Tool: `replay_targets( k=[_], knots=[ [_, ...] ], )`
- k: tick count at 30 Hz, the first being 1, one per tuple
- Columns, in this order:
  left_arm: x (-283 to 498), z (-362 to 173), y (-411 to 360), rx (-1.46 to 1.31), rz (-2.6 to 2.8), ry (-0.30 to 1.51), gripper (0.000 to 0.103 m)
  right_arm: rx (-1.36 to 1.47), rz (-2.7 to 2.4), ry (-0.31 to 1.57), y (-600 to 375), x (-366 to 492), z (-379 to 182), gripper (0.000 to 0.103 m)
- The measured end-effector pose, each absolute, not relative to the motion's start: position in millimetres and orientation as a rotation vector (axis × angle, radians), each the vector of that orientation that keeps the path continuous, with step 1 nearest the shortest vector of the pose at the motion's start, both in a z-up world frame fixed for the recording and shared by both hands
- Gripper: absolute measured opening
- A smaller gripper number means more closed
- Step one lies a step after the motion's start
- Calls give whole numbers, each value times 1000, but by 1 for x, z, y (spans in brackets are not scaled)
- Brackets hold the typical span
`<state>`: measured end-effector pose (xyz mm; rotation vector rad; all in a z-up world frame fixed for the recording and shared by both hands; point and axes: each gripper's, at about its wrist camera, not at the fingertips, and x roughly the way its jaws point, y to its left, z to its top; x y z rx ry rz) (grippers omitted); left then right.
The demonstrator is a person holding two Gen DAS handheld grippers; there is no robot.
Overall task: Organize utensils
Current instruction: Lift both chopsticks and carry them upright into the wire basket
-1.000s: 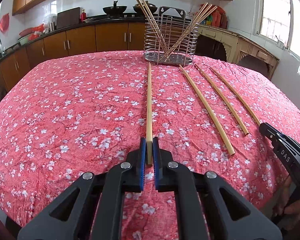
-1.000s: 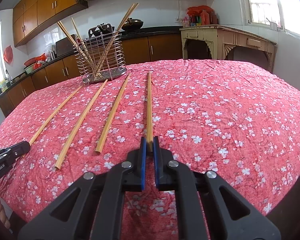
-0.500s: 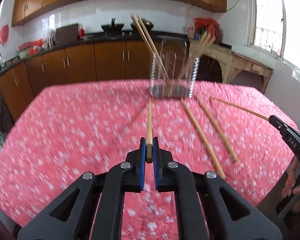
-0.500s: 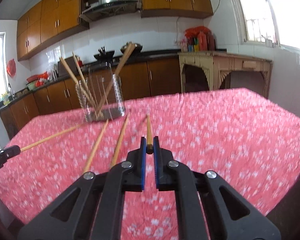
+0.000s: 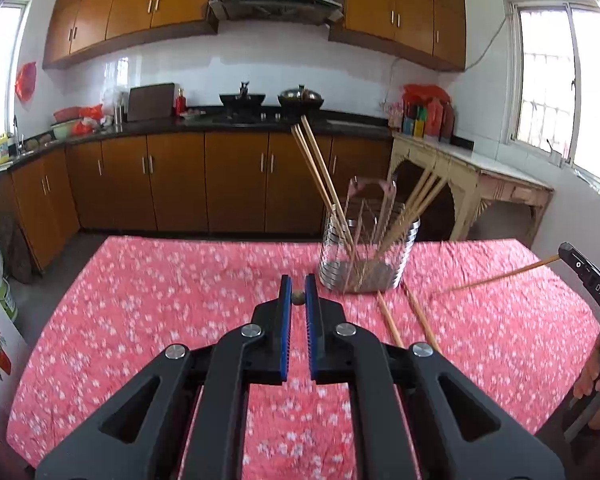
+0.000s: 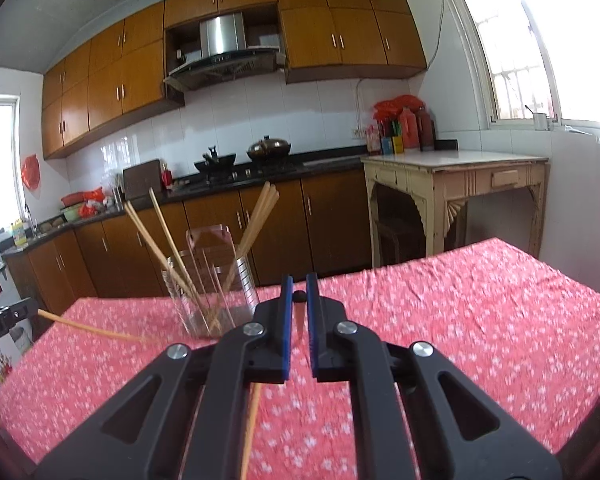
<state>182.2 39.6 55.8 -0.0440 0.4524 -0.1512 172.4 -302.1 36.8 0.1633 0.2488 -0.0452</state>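
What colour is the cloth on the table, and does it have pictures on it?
The tablecloth is pinkish red with little white flowers all over. The left wrist view shows it best.

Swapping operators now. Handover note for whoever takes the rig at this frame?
Left tongs: shut on one chopstick, seen end-on, off the table.
Right tongs: shut on another chopstick, also off the table.
Wire holder: far side of the red floral tablecloth, with several chopsticks already standing in it.
Left: put both held chopsticks into the holder, then pick up the two loose chopsticks lying just in front of it.
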Motion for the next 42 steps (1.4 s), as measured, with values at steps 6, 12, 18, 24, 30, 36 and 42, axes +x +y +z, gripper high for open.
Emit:
replay_targets(
  k=[6, 12, 18, 24, 30, 36, 42],
  knots=[
    [198, 81, 43, -65, -142, 412, 7, 176, -32, 213, -302, 192, 67, 8],
    [211, 102, 41, -65, -142, 386, 7, 174, -4, 183, -296, 211, 97, 8],
    [220, 117, 39, -64, -151, 368, 7, 156, 31, 153, -288, 222, 117, 8],
    [231, 139, 31, -58, -173, 342, 7, 170, 66, 114, -283, 233, 144, 8],
    [245, 166, 17, -49, -197, 311, 7, 175, 100, 66, -276, 247, 176, 8],
    [266, 202, -4, -45, -205, 261, 7, 180, 126, 44, -265, 280, 208, 8],
    [295, 232, -25, -34, -195, 226, 7, 184, 125, 30, -255, 322, 225, 8]
  ],
)
